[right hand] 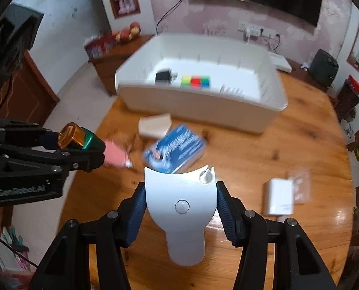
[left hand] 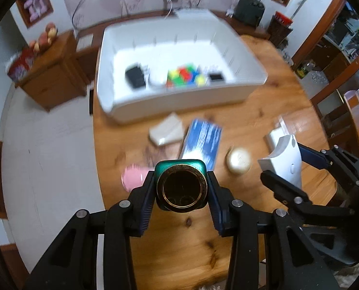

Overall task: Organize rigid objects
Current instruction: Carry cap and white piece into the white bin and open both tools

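Observation:
My left gripper (left hand: 181, 188) is shut on a green bottle with a gold cap (left hand: 181, 184), held above the wooden table (left hand: 252, 111); it also shows in the right wrist view (right hand: 76, 137). My right gripper (right hand: 180, 207) is shut on a white plastic handle-shaped device (right hand: 180, 205), seen at the right of the left wrist view (left hand: 284, 162). A white bin (left hand: 179, 96) at the table's far side holds a colour cube (left hand: 183, 76), a black adapter (left hand: 135, 77) and small black and white items.
On the table lie a blue box (left hand: 202, 142), a white folded box (left hand: 166, 131), a pink round brush (left hand: 133, 177), a cream round jar (left hand: 238, 160) and a white charger box (right hand: 278, 199). A wooden cabinet (left hand: 51, 72) stands left of the table.

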Demonstrator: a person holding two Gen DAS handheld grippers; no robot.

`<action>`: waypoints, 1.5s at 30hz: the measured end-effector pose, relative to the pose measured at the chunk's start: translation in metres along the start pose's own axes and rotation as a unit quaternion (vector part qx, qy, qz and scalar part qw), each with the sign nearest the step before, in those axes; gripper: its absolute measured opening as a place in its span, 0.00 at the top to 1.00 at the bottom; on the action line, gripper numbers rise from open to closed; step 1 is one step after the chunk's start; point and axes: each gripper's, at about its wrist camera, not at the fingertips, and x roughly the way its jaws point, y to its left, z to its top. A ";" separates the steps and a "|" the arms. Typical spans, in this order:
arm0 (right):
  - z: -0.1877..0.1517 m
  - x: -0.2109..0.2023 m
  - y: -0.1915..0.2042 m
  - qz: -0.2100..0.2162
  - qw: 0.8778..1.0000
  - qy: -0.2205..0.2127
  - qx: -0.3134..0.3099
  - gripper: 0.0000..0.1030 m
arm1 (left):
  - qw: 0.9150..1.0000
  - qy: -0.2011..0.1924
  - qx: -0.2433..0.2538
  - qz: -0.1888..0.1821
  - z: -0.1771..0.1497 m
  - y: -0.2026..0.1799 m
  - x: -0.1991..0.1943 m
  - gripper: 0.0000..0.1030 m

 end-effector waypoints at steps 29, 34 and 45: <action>0.303 -0.095 -0.073 -0.033 0.987 -0.123 0.100 0.46 | 0.994 -0.089 0.024 0.066 0.238 0.041 -0.031 0.58; 0.302 0.009 -0.082 -0.036 0.990 -0.048 0.127 0.46 | 0.996 -0.035 0.024 0.073 0.250 0.059 0.058 0.58; 0.223 0.177 -0.070 -0.080 0.985 0.111 0.101 0.46 | 0.995 0.057 0.024 0.075 0.237 0.067 0.169 0.58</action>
